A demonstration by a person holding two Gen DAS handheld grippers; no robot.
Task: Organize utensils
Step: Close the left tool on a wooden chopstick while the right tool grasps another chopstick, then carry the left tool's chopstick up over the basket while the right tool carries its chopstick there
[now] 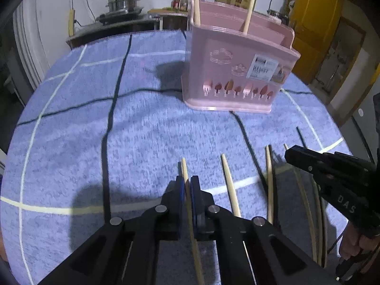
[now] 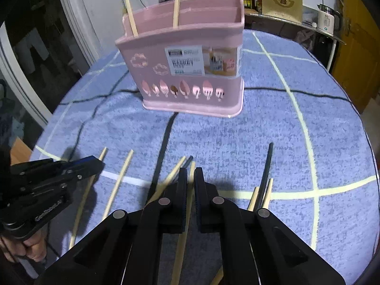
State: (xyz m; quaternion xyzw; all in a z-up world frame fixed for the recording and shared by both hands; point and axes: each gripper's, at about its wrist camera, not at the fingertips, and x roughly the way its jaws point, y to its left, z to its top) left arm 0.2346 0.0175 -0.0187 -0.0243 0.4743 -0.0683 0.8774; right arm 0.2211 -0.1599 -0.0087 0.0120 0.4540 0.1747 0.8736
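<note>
Both grippers pinch a pale chopstick each — left gripper [image 1: 188, 182], right gripper [image 2: 190, 174]. Pickup step; next we lift toward the far pink basket [image 2: 187, 71].

Our left gripper [image 1: 188, 185] reaches up from the bottom centre of its own view, angled downward, jaws pinched together on a pale chopstick [image 1: 187, 190]. Our right gripper [image 2: 190, 178] sits the same way at the bottom centre of its view, jaws clamped on another chopstick [image 2: 190, 190]. In the lower left of the right view, our left hand [image 2: 28, 249] wraps the left gripper's handle.
</note>
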